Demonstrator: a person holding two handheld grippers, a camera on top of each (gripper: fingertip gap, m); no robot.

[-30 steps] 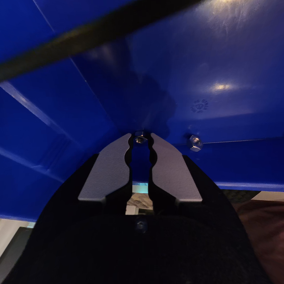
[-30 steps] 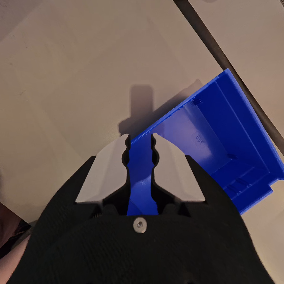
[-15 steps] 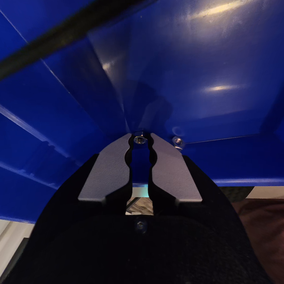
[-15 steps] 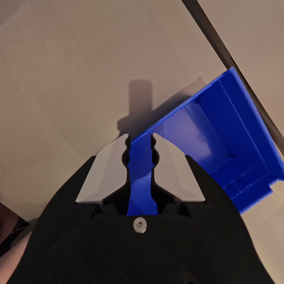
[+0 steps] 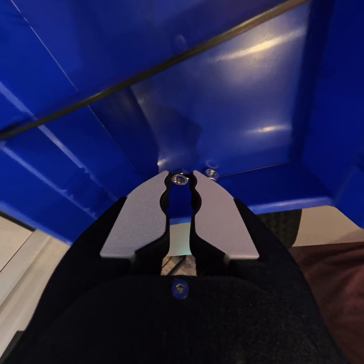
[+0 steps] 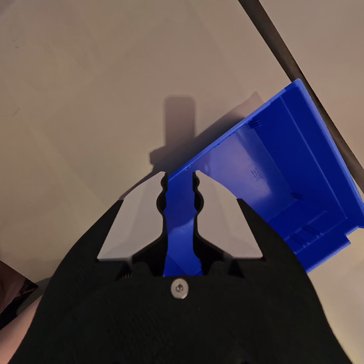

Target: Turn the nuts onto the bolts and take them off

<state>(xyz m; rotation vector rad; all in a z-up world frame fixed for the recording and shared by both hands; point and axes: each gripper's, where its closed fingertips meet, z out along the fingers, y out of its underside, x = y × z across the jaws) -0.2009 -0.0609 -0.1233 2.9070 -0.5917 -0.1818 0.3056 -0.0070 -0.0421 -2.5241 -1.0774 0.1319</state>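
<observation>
In the left wrist view my left gripper reaches into a blue bin and is shut on a small steel nut, its threaded hole facing the camera. A second steel nut lies on the bin floor just right of the right fingertip. No bolt shows. In the right wrist view my right gripper hangs over the near corner of a blue bin on the beige table. Its jaws stand apart and hold nothing. The bin's wall shows between them.
The beige table has a dark seam running past the bin's far corner. A dark diagonal band crosses the blue surfaces in the left wrist view. A dark round object and table lie below the bin's edge. Some 50 cm of space lies between my two pairs of fingers.
The left wrist view has swung across the bin while the gripper stays shut on the nut. The second nut now sits closer to the right fingertip. The right gripper has barely moved.
</observation>
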